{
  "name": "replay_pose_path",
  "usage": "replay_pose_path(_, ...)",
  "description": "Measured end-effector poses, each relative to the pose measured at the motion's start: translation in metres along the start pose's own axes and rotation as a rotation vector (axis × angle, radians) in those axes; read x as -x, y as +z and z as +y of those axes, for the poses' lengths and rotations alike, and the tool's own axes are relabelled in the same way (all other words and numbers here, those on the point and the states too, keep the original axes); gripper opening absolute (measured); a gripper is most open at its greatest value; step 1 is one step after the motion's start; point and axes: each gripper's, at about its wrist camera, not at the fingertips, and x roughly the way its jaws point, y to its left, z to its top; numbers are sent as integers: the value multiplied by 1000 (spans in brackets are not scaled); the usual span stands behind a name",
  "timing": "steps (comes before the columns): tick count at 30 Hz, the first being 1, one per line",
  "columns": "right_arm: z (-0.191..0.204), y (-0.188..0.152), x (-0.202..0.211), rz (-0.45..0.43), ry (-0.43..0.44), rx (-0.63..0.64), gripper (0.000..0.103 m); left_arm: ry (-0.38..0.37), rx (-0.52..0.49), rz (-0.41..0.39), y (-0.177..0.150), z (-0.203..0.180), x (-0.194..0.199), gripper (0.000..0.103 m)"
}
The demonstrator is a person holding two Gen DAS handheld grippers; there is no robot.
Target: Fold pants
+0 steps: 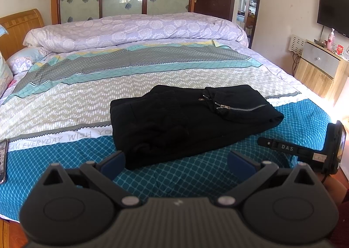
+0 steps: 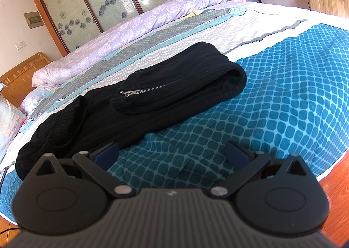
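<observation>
Black pants (image 1: 185, 121) lie folded in a compact stack on the bed, with the zippered leg cuffs on top at the right; they also show in the right wrist view (image 2: 135, 99). My left gripper (image 1: 176, 160) is open and empty, just short of the stack's near edge. My right gripper (image 2: 172, 152) is open and empty, near the pants' near edge over the blue cover. The right gripper's body (image 1: 327, 150) shows at the right of the left wrist view.
The bed (image 1: 65, 156) has a blue patterned cover in front and a rolled lilac duvet (image 1: 135, 30) at the back. A phone (image 1: 2, 160) lies at the left edge. A wooden cabinet (image 1: 320, 69) stands right. The bed's edge and wood floor (image 2: 327, 182) are near.
</observation>
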Motion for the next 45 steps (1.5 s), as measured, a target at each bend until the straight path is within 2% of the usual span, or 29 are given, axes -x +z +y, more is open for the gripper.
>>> replay_pose_path(45,0,-1,0,0,1,1,103,-9,-3,11,-2,0,-3,103)
